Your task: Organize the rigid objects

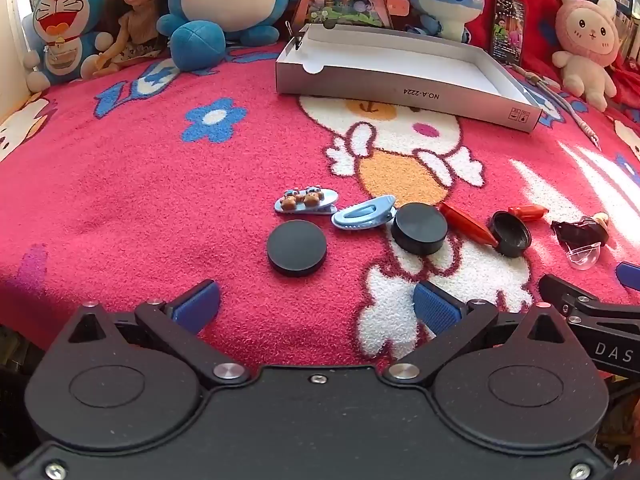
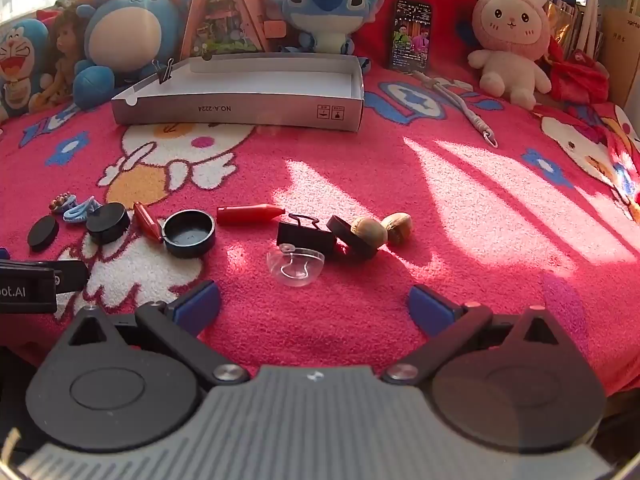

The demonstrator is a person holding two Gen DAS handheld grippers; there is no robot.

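step: pre-grasp, nothing yet in white box point(image 1: 400, 60) | left tongs point(image 1: 316, 304), right tongs point(image 2: 314, 304): spread, empty | next: pinch black disc point(image 1: 296, 247) near bed's front edge

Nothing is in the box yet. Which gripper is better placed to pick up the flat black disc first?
Left, probably. The flat black disc lies just ahead of the open left gripper; in the right wrist view it sits far off to the side, away from the right gripper.

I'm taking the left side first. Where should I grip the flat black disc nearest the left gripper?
Probably across its rim, coming from above. The flat black disc lies flat on the red blanket, clear of the blue clip, so only its round edge offers opposing faces. The left gripper is already open.
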